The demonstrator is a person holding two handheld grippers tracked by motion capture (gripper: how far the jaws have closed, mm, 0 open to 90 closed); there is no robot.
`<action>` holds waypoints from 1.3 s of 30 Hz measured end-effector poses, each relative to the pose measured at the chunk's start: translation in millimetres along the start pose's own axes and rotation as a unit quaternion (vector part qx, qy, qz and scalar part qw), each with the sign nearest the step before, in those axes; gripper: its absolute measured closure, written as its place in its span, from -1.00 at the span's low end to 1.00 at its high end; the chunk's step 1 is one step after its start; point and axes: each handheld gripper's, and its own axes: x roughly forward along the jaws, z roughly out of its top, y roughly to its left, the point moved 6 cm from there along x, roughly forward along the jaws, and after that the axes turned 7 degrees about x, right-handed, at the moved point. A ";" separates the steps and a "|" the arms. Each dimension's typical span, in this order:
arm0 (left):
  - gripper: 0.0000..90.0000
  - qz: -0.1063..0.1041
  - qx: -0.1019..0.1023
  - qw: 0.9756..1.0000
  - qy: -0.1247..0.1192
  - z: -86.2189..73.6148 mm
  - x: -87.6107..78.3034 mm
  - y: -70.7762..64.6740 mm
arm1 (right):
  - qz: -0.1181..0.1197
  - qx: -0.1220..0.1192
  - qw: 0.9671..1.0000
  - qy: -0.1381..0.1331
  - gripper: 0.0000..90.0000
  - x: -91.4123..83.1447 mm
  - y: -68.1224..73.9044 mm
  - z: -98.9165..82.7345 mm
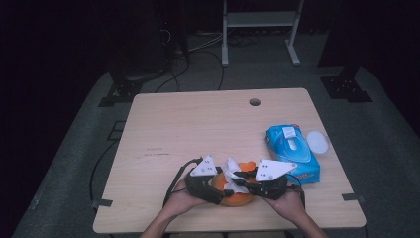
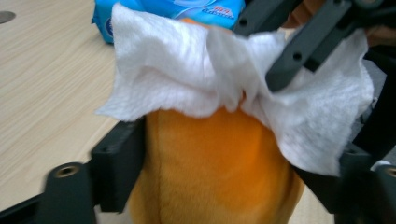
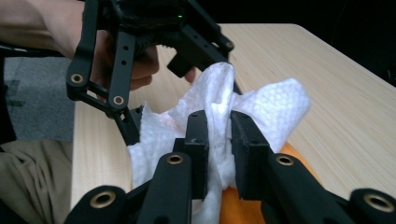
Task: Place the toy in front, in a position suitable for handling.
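The light wooden table point(image 1: 198, 129) carries everything, and I'll place the rest by the orange plush toy point(image 1: 236, 198) sitting near its front edge, between the person's two hands. Just beyond the toy, on its right side, lies a blue pack of wet wipes point(image 1: 292, 151), with a small white lid point(image 1: 317, 141) beside that. The left gripper point(image 1: 210, 186) straddles the toy, its jaws pressed against the plush flanks and gripping it. A white wipe point(image 2: 196, 70) is draped over the toy's top. The right gripper point(image 3: 219, 140) reaches in from the toy's right, jaws clenched on a bunched fold of that wipe.
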 end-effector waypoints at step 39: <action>-0.26 0.005 -0.010 1.000 -0.006 -15.5 -6.8 10.6 | -0.013 0.073 0.997 0.001 0.71 -13.7 -39.4 -19.8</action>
